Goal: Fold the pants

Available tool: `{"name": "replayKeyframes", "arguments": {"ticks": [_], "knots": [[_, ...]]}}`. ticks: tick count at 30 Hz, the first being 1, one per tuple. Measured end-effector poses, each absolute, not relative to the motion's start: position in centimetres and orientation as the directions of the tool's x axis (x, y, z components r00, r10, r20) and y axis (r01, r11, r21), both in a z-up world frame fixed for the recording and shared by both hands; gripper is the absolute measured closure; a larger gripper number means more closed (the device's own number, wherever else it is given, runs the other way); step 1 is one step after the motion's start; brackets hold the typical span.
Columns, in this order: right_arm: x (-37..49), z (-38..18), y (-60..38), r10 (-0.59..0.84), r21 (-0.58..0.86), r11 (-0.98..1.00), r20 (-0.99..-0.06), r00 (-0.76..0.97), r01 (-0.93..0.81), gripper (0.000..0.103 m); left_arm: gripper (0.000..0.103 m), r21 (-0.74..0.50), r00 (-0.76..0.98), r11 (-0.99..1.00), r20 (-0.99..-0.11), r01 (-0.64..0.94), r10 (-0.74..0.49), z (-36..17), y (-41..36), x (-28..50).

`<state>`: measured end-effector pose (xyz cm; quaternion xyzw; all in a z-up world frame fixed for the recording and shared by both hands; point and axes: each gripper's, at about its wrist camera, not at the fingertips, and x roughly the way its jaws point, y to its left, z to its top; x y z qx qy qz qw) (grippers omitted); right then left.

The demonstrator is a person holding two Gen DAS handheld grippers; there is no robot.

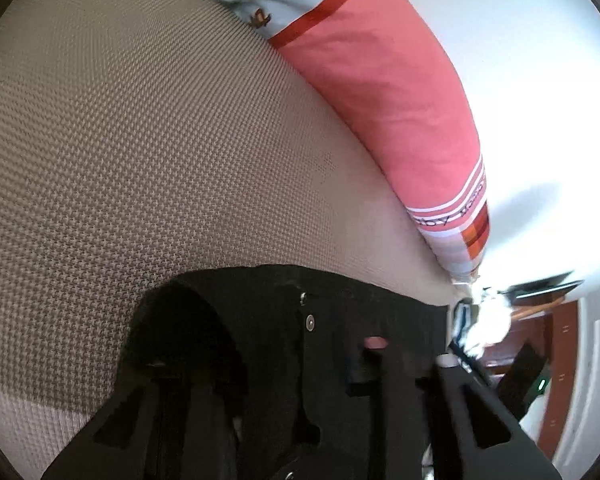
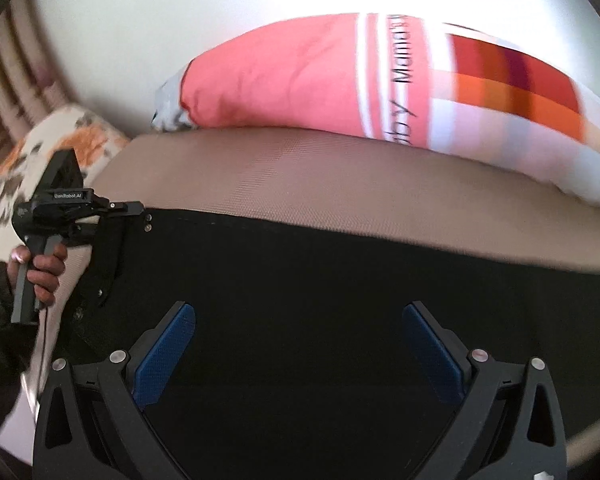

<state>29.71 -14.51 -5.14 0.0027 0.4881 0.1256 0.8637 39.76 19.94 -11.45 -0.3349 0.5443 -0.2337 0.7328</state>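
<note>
While my right gripper (image 2: 297, 344) hangs spread above the one pair of black pants (image 2: 320, 280) on the tan bedspread (image 2: 300, 168), my left gripper (image 2: 133, 209) pinches their edge; one pink pillow (image 2: 283, 80) lies beyond them.

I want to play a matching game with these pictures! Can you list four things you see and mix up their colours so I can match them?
Things:
1. pants
2. pillow
3. bed cover
4. right gripper pads

Colours:
A. blue
B. beige-brown with a tiny woven pattern
C. black
D. mostly pink-red with white stripes

Right pairs: 1-C, 2-D, 3-B, 4-A. The pants lie spread on the bed cover, and the pillow rests at its far edge.
</note>
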Motion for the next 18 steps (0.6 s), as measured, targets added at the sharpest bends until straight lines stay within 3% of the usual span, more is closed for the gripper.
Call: {"name": "replayKeyframes", "arguments": {"ticks": [2, 6, 13, 17, 18], "knots": [[31.6, -5.5, -14.6, 0.214, 0.087, 0.957, -0.858, 0.466, -0.278, 0.000, 0.096, -0.741, 0.317, 0.672, -0.637, 0.003, -0.703, -10.4, 19.7, 39.2], [35.0, -5.9, -13.9, 0.249, 0.037, 0.870, -0.893, 0.375, -0.491, 0.000, 0.096, -0.739, 0.359, 0.667, -0.600, 0.093, -0.715, -6.4, 19.4, 37.0], [39.3, -6.5, -12.2, 0.323, 0.113, 0.678, -0.934, 0.156, -0.727, 0.007, 0.096, -0.695, 0.407, 0.684, -0.571, 0.223, -0.713, -1.0, 18.2, 32.8], [41.1, -7.9, -12.0, 0.311, 0.179, 0.603, -0.950, 0.023, -0.777, 0.024, 0.096, -0.699, 0.415, 0.684, -0.570, 0.210, -0.709, -0.2, 19.0, 31.7], [41.4, -8.4, -12.2, 0.307, 0.207, 0.588, -0.952, -0.022, -0.782, 0.024, 0.096, -0.693, 0.419, 0.692, -0.577, 0.204, -0.701, 0.0, 19.0, 31.6]]}}
